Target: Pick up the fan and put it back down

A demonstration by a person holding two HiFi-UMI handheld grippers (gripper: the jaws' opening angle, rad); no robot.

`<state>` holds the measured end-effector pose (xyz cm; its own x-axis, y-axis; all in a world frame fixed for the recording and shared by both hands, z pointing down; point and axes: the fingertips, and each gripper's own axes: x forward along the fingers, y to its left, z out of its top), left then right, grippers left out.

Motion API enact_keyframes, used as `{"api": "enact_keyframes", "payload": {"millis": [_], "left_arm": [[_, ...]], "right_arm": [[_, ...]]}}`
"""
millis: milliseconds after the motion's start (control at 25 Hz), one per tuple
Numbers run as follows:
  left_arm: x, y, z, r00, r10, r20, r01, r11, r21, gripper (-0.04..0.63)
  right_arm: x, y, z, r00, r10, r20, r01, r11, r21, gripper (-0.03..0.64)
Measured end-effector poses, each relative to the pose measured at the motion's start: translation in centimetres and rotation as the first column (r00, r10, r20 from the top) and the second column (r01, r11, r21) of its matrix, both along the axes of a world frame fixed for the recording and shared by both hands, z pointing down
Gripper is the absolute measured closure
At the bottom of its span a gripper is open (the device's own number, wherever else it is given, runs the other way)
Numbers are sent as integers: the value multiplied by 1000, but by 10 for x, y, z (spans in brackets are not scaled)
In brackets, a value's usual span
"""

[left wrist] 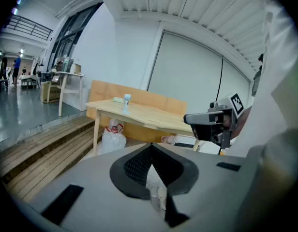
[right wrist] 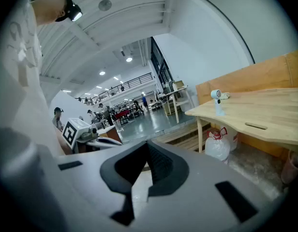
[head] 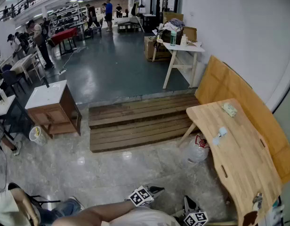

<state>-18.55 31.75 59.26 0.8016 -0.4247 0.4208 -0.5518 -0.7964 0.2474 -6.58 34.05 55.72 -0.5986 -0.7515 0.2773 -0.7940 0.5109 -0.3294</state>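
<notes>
Fan: the small white and pale-blue fan [head: 220, 134] stands upright on the pale wooden table [head: 239, 173]. It is ahead of both my claws and well apart from them, and neither touches it.
Past the fan: a small pale-green object [head: 229, 108] lies on the tabletop, farther from my claws than the fan. I cannot tell what it is.
Below the table: a white plastic bag with red handles [head: 197, 150] sits on the floor, nearer my claws than the fan.
Head view alone: the tabletop seen from above, and a slatted wooden platform [head: 135, 121] ahead of my claws and to their left.
Gripper views alone: the fan from the side, on the table's near end [left wrist: 127, 100] [right wrist: 216, 98], and each claw seen by the other.
Cut off: the head view crops both claws at its lower edge. The fan is too small there to make out its blades.
Left claw [left wrist: 151, 149]: jaws closed tip to tip with nothing between them, held clear of the table.
Right claw [right wrist: 148, 148]: jaws closed tight and empty, just beside my left claw.
</notes>
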Motion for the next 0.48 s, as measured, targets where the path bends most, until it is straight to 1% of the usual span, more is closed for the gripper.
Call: {"api": "enact_keyframes", "payload": {"millis": [200, 360, 480], "left_arm": [[2, -4, -4, 1000, -7, -5, 7, 1000, 6, 584], [6, -8, -4, 1000, 0, -6, 0, 1000, 9, 584], [8, -8, -7, 1000, 13, -8, -13, 1000, 14, 584]], "right_arm": [[3, -5, -4, 1000, 3, 4, -3, 1000, 8, 603], [7, -12, -17, 998, 32, 56, -35, 998, 43, 603], [9, -11, -15, 998, 38, 43, -40, 998, 56, 603]]}}
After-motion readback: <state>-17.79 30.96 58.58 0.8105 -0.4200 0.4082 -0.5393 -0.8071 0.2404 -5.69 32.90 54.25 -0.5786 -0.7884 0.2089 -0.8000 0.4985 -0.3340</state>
